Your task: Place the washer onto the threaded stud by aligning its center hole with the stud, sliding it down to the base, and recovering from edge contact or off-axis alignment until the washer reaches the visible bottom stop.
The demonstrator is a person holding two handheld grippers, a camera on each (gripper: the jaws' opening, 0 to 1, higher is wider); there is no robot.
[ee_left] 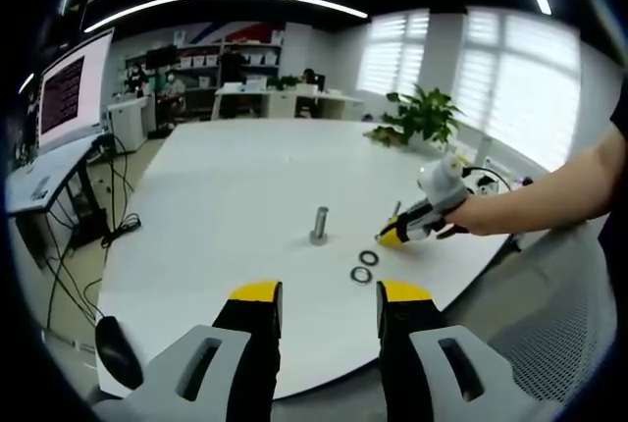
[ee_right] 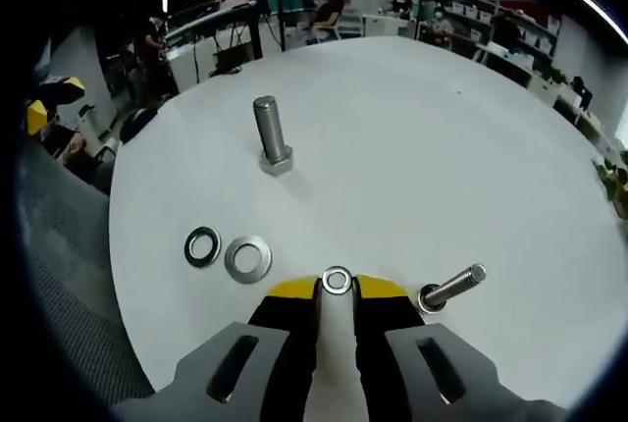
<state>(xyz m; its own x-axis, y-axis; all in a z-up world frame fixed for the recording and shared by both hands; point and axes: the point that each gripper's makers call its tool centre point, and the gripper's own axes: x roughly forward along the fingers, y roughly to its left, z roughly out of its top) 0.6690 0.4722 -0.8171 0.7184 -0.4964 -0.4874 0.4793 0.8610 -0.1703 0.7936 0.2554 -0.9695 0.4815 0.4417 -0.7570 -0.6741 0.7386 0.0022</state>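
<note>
Clearly our right hand-held gripper (ee_right: 337, 290), pinching 1 washer (ee_right: 337, 281), faced the upright stud (ee_right: 270, 137) inward from the table edge.

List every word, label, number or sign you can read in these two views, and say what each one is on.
No text can be read in either view.
Monitor in the left gripper view: rows of light text on a dark screen, too small and blurred to read.
Shelves at the back wall: boxes and a red-and-blue panel, no lettering legible.
Washers, upright stud and both grippers: no markings visible.
</note>
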